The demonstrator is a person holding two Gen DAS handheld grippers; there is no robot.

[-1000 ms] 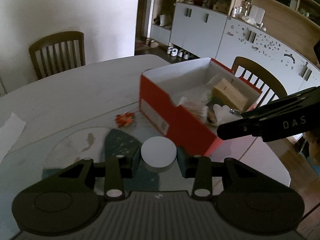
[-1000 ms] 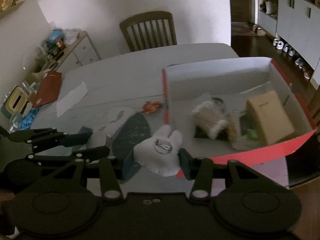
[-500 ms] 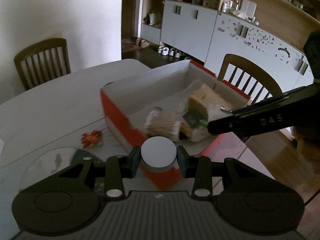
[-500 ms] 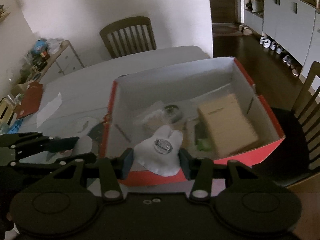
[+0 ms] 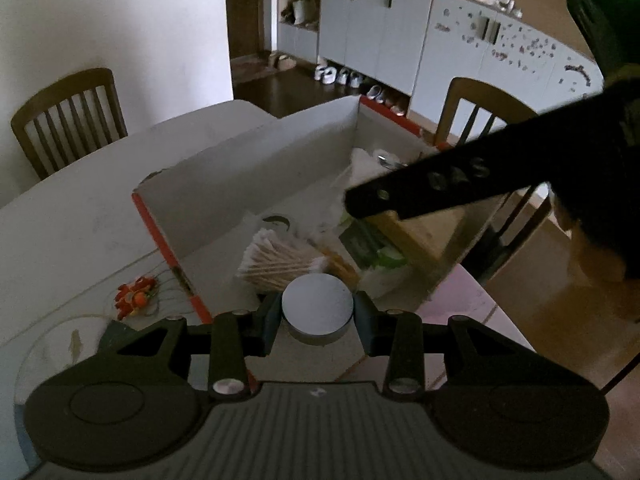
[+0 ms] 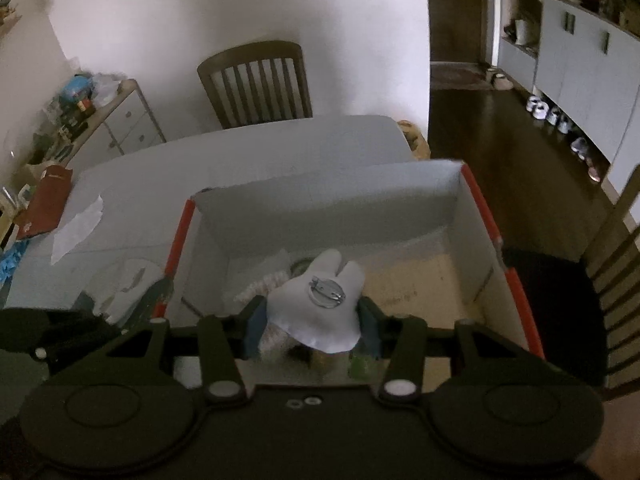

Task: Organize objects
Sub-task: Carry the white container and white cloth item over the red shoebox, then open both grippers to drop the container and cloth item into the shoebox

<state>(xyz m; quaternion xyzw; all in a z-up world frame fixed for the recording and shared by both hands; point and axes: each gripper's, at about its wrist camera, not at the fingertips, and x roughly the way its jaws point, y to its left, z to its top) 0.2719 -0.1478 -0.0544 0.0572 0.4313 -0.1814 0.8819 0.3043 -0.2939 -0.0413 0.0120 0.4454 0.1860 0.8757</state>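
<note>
My left gripper (image 5: 318,314) is shut on a round grey disc (image 5: 318,304) and hangs over the near corner of the red box (image 5: 160,236), above a bundle of cotton swabs (image 5: 280,262). My right gripper (image 6: 312,320) is shut on a white plush rabbit-shaped badge (image 6: 320,304) with a metal pin on its back, held over the inside of the red box (image 6: 484,216). In the left wrist view the right gripper's black finger (image 5: 440,184) crosses above the box. A tan carton (image 5: 424,236) and green packets lie inside the box.
A small red-orange trinket (image 5: 134,298) lies on the white table (image 5: 100,200) left of the box. Wooden chairs (image 6: 256,84) stand at the far side and at the right (image 5: 476,112). White paper (image 6: 78,228) and a red booklet (image 6: 46,200) lie at the left.
Both grippers moved forward with their loads, from beside the box's near wall to above its inside. The box now fills more of both views.
</note>
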